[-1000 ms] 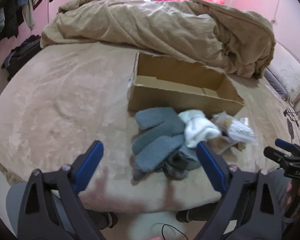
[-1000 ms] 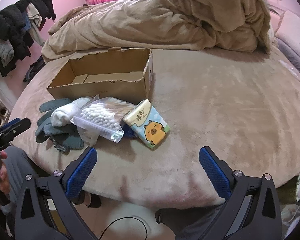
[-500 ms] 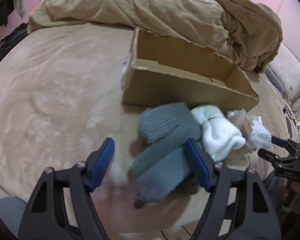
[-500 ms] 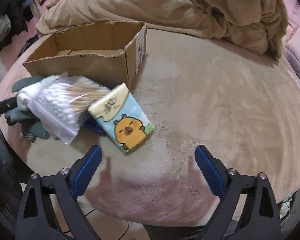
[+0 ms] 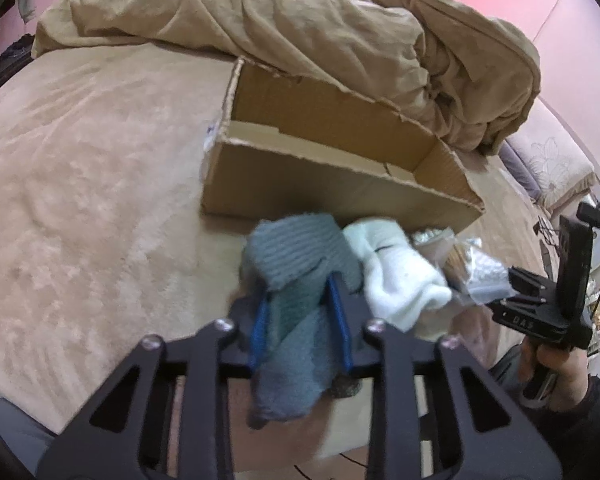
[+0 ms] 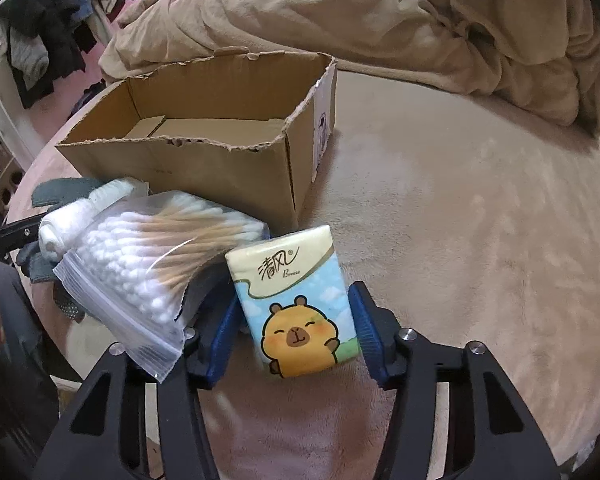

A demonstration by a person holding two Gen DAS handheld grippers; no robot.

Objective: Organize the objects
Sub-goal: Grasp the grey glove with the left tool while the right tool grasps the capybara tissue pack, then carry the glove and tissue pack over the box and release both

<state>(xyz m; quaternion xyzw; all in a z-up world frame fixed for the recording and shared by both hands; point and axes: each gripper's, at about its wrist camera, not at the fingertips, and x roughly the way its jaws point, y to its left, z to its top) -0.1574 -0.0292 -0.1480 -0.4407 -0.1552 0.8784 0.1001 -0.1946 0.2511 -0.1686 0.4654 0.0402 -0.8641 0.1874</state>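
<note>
An open cardboard box (image 5: 340, 184) stands on the beige bed; it also shows in the right wrist view (image 6: 204, 160). In front of it lie grey knit socks (image 5: 296, 280), a white sock roll (image 5: 396, 280) and a bag of cotton swabs (image 6: 148, 260). My left gripper (image 5: 300, 324) is shut on the grey socks. A tissue pack (image 6: 296, 300) with a cartoon capybara lies between the fingers of my right gripper (image 6: 296, 332), which stand close on both its sides with small gaps.
A rumpled tan duvet (image 5: 300, 28) is heaped behind the box. Clothes (image 6: 48, 36) hang at the far left. The right gripper's body (image 5: 548, 300) shows at the right of the left wrist view.
Both grippers moved forward and narrowed. The left one closed onto the grey socks. The right one came around the tissue pack.
</note>
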